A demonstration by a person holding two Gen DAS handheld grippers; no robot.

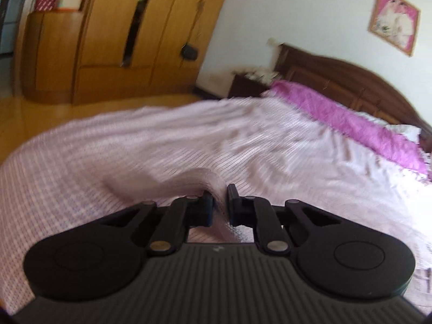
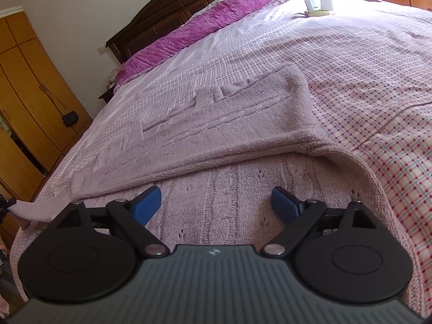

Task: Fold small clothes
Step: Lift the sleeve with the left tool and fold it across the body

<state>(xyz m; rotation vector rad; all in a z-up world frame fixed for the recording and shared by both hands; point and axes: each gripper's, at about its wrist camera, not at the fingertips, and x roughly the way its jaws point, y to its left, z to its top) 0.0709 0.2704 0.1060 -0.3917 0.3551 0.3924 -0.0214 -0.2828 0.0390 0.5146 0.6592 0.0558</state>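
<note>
While your left gripper [image 1: 220, 202] is pinched nearly closed on a raised fold of the pale pink fuzzy knit garment [image 1: 189, 182] above the pink checked bedspread [image 1: 81, 162], that thin bite could slip if you tug hard. From the right wrist, your right gripper [image 2: 216, 205] hangs wide apart and empty over the cable-knit panel, so the half-folded garment, spread across the bed, could skew unpinned.

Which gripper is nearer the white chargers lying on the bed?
Right. The right gripper, jaws open, hovers over the pink garment with the chargers ahead by the pillow end. The left gripper grips the garment's far edge; no chargers in its view.
</note>
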